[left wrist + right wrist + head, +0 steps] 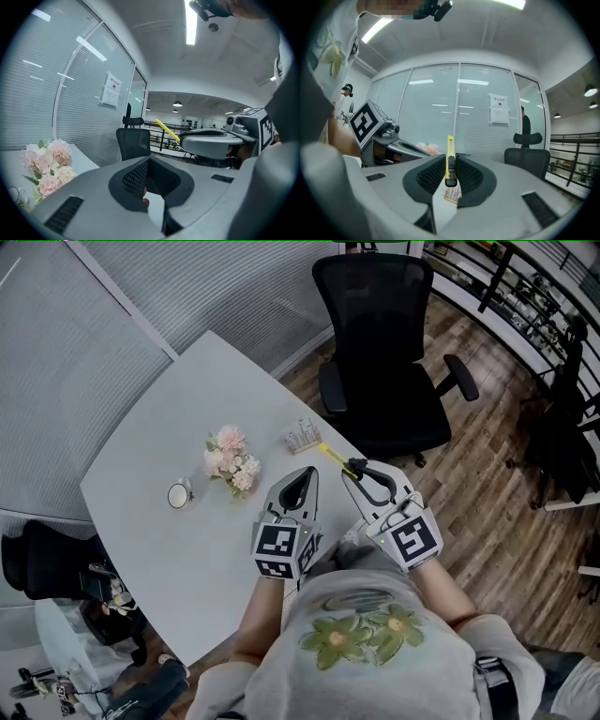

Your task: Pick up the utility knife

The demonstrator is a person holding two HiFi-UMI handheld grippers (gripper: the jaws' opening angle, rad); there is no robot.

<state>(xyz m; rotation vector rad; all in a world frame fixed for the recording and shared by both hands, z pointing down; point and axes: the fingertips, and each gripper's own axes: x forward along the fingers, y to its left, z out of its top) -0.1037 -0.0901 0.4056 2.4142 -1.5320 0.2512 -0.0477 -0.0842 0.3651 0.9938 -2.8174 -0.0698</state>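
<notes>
Knife: the slim yellow utility knife with a black slider sits between the right gripper's jaws and juts forward past their tips.
Right jaws: clamped on the knife's sides.
Left jaws: the left gripper is pressed closed with nothing in it, just beside the right one.
Done: the grasp is made, and the knife looks lifted clear of the white worktop.
Left: apparently nothing but keeping hold.

Slim yellow utility knife, aloft, roughly level
</notes>
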